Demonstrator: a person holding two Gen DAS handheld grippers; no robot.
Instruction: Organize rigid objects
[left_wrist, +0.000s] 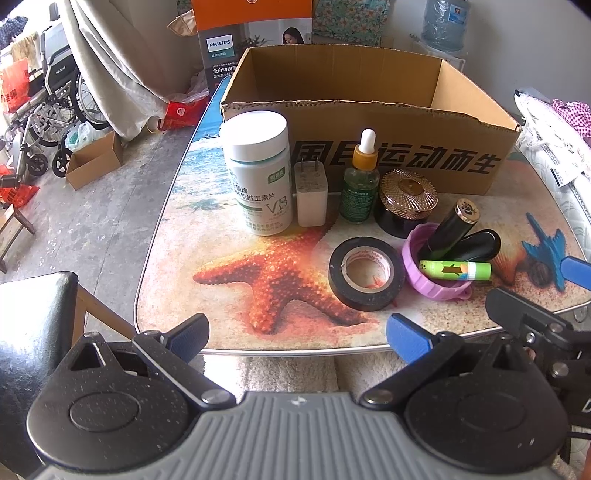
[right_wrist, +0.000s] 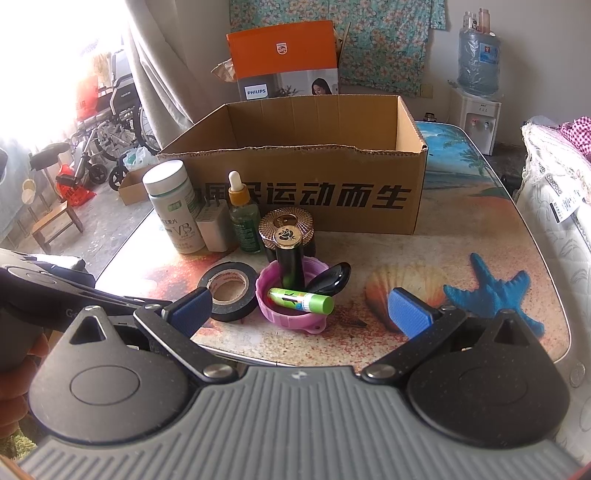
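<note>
An open cardboard box stands at the back of the table. In front of it stand a white vitamin bottle, a white charger plug, a green dropper bottle and a gold-lidded jar. A black tape roll lies flat. A pink lid holds a green tube and dark tubes. My left gripper and right gripper are open and empty near the front edge.
The table has a beach-print top and a metal rim. The right gripper's body shows at the right of the left wrist view. A wheelchair, a small box and a stool stand on the floor to the left. Bedding lies at the right.
</note>
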